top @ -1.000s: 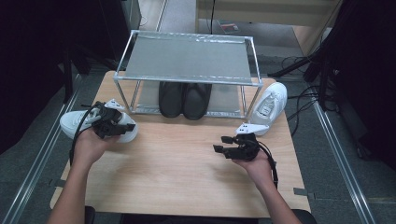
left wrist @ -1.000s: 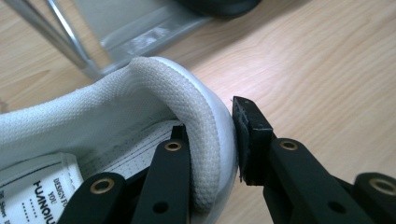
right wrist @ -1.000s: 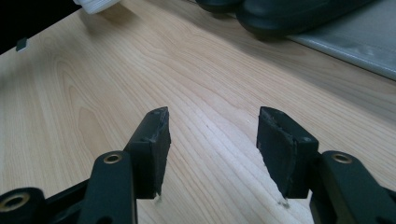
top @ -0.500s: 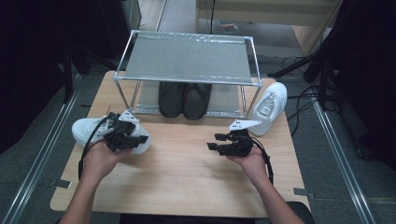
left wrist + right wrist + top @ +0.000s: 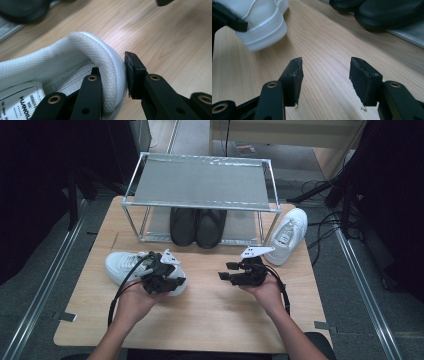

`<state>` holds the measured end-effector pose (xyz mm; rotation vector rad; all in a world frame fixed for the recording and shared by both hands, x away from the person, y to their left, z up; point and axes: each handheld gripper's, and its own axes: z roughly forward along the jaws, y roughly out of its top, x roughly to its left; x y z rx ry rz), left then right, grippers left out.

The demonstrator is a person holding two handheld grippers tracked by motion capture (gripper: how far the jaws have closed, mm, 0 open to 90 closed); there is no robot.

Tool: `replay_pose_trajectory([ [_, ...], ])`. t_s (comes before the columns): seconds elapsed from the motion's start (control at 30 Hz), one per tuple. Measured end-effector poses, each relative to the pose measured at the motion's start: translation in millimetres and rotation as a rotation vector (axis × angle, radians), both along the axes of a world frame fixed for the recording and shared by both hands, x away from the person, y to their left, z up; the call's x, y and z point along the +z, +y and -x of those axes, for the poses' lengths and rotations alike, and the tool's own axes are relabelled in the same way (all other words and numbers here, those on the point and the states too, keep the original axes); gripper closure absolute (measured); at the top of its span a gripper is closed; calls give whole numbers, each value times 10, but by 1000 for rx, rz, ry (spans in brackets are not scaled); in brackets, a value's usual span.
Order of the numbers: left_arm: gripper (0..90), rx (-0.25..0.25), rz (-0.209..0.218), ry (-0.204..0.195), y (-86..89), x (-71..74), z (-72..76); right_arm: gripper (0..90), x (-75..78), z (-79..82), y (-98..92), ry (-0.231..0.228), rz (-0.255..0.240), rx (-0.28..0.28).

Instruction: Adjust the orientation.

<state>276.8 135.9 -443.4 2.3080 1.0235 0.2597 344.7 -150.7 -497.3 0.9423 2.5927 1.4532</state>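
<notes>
**Sneaker heel pinched at the table's near side**

Left gripper [image 5: 165, 281] clamps the padded heel collar of a white sneaker [image 5: 125, 265], one jaw inside the shoe and one against its outer heel. The shoe lies on the wooden table [image 5: 210, 320], left of centre. The right gripper [image 5: 231, 272] hovers nearby, jaws apart and empty. Farther back, black shoes [image 5: 196, 226] sit under a metal rack [image 5: 200, 182]; a second white sneaker [image 5: 289, 234] lies at its right.

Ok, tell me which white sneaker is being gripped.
The white sneaker at the left: the left gripper clamps its heel collar. The other lies untouched beside the rack.
</notes>
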Motion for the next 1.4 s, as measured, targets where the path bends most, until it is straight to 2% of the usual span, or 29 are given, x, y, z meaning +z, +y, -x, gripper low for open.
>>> replay_pose_trajectory([
  [0.03, 763, -16, 11, 11, -83, -37, -2, 459, -1, 1, -6, 0, 1, -3],
  [0.07, 762, -16, 11, 11, -83, -37, -2, 459, -3, 3, -11, 1, 3, -5],
  [0.1, 762, -47, 29, 25, -155, -78, -12, 459, -5, 6, -14, 3, 4, -8],
  [0.17, 762, -55, 30, 10, -198, -100, -7, 460, -5, 10, -20, 3, 4, -7],
  [0.3, 766, -100, 37, 38, -333, -164, -34, 461, -4, 31, -63, 7, 8, -20],
  [0.37, 767, -99, 49, 52, -390, -208, -50, 461, -7, 38, -76, 5, 8, -24],
  [0.4, 766, -97, 61, 82, -414, -245, -79, 461, -12, 43, -89, 3, 7, -26],
  [0.47, 764, -87, 71, 84, -439, -286, -104, 462, -12, 67, -123, 4, 7, -36],
  [0.5, 763, -91, 73, 107, -457, -322, -140, 461, -11, 72, -129, 6, 5, -37],
  [0.57, 762, -85, 79, 98, -465, -337, -144, 461, -13, 78, -137, 5, 4, -40],
  [0.6, 758, -87, 78, 112, -482, -365, -166, 461, -16, 88, -150, 3, 4, -45],
  [0.73, 747, -87, 94, 122, -484, -402, -197, 461, -24, 107, -163, 4, 6, -50],
  [0.87, 741, -87, 98, 109, -496, -425, -204, 461, -27, 118, -165, 3, 12, -53],
  [0.97, 731, -96, 114, 125, -491, -453, -229, 461, -32, 128, -171, 0, 16, -50],
  [1.07, 688, -104, 146, 136, -459, -452, -243, 461, -41, 136, -170, 3, 17, -53],
  [1.17, 670, -110, 156, 143, -435, -436, -242, 461, -43, 144, -168, 2, 19, -53],
  [1.2, 640, -114, 158, 143, -429, -426, -241, 461, -43, 152, -163, 5, 22, -52],
  [1.27, 633, -114, 158, 130, -407, -393, -234, 461, -44, 152, -161, 2, 26, -51],
  [1.3, 597, -111, 169, 113, -368, -351, -224, 461, -45, 155, -152, -1, 31, -48],
  [1.4, 565, -104, 188, 90, -305, -299, -215, 461, -45, 163, -138, -1, 34, -44],
])
